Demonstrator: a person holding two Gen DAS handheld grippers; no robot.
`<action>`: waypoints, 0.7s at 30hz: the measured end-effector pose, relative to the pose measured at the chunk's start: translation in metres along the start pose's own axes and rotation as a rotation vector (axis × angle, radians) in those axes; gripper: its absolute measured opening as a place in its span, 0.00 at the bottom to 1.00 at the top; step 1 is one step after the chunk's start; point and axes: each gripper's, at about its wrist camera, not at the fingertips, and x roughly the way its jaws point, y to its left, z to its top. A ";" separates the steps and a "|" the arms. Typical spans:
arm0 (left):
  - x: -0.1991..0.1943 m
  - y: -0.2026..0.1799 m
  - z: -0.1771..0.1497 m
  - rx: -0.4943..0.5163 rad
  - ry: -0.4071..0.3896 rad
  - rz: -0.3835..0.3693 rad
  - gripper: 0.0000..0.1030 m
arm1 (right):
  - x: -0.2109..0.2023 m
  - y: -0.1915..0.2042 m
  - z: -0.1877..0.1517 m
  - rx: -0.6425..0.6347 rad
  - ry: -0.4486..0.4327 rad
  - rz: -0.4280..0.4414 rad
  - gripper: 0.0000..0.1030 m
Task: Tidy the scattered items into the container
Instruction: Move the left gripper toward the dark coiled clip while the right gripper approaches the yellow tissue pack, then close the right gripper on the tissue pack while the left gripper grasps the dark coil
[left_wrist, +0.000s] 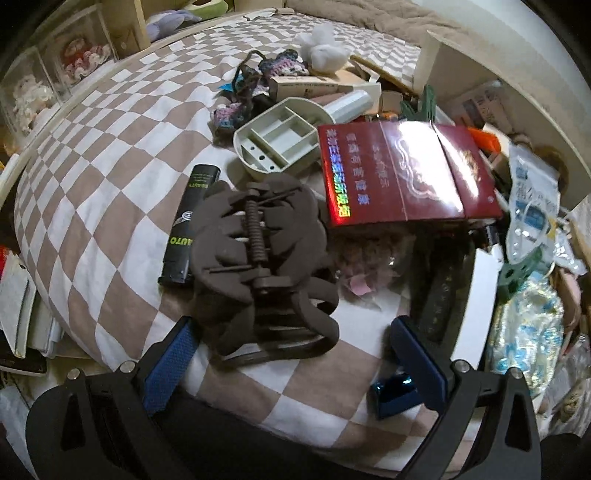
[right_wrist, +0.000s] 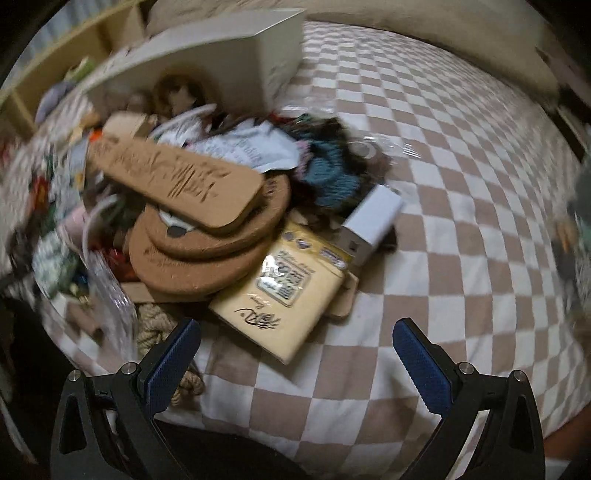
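Note:
In the left wrist view my left gripper (left_wrist: 295, 336) is open, its jaws on either side of a large brown hair claw clip (left_wrist: 258, 258) lying on the checkered bedspread (left_wrist: 99, 177). Beside the clip lie a black tube (left_wrist: 188, 225), a red carton (left_wrist: 402, 173) and a grey divided tray (left_wrist: 280, 138). In the right wrist view my right gripper (right_wrist: 297, 339) is open and empty just short of a yellow tissue pack (right_wrist: 288, 295). Behind the pack are brown cork boards (right_wrist: 192, 206), a small white box (right_wrist: 371, 221) and the white container box (right_wrist: 236, 62).
A small blue shiny object (left_wrist: 395, 391) lies by my left gripper's right finger. Crochet pieces (left_wrist: 255, 81) and white fluff (left_wrist: 325, 48) lie farther back. Clear display boxes (left_wrist: 55, 74) stand at the left. A coil of rope (right_wrist: 159, 332) lies by my right gripper's left finger. The right wrist view is blurred.

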 end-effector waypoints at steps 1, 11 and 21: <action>0.000 0.001 0.000 0.001 0.003 -0.002 1.00 | 0.004 0.004 0.001 -0.021 0.010 -0.018 1.00; 0.001 0.009 0.005 0.001 0.041 -0.034 1.00 | 0.013 -0.017 -0.003 0.075 0.005 -0.025 1.00; 0.000 0.017 0.006 -0.034 0.016 -0.047 1.00 | 0.004 -0.062 -0.024 0.110 -0.034 -0.108 1.00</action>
